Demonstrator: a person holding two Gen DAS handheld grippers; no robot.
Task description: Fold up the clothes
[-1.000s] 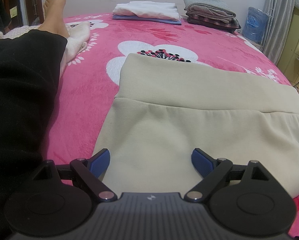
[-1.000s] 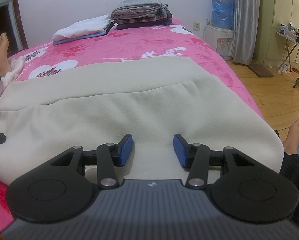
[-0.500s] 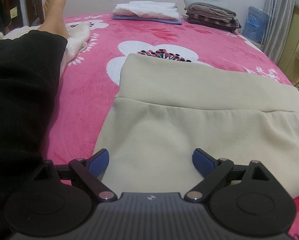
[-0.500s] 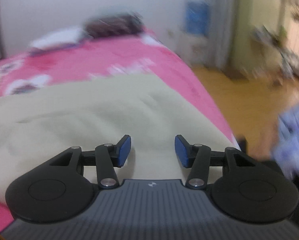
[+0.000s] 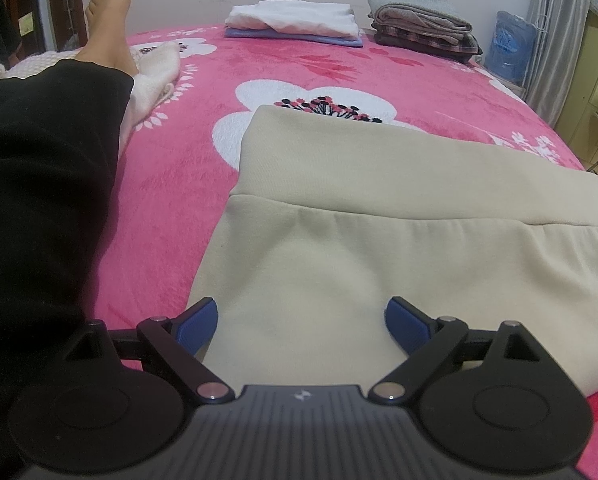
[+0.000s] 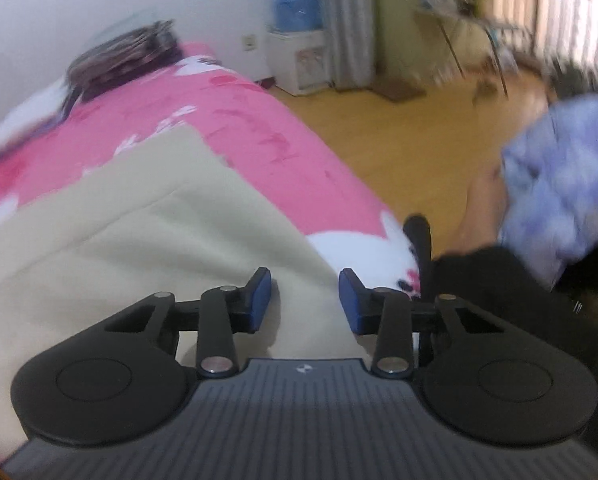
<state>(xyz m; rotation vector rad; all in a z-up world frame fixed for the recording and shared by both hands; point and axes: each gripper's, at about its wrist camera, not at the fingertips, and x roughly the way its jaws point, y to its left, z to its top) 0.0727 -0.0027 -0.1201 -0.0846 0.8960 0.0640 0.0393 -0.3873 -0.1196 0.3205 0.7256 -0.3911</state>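
Observation:
A beige garment [image 5: 379, 248] lies folded flat on the pink flowered bed [image 5: 179, 208], with a wide band along its far side. My left gripper [image 5: 303, 320] hangs open wide over the garment's near left corner, with nothing between its pads. In the blurred right wrist view, my right gripper [image 6: 305, 300] is over the right edge of the beige garment [image 6: 139, 240], near the side of the bed [image 6: 291, 176]. Its jaws are closing. The cloth edge shows in the gap below them, but the pads do not press on it.
Two stacks of folded clothes, white [image 5: 295, 20] and grey-brown [image 5: 423, 28], sit at the far end of the bed. A person's leg in black trousers [image 5: 39, 200] and bare foot [image 5: 107, 28] lie along the left. Right of the bed are wooden floor [image 6: 411, 140], a water dispenser [image 6: 299, 28] and a blue-white cloth [image 6: 559, 184].
My right gripper has swung right toward the bed's side edge and rolled, and its jaws have narrowed. The left gripper and the garment have stayed put.

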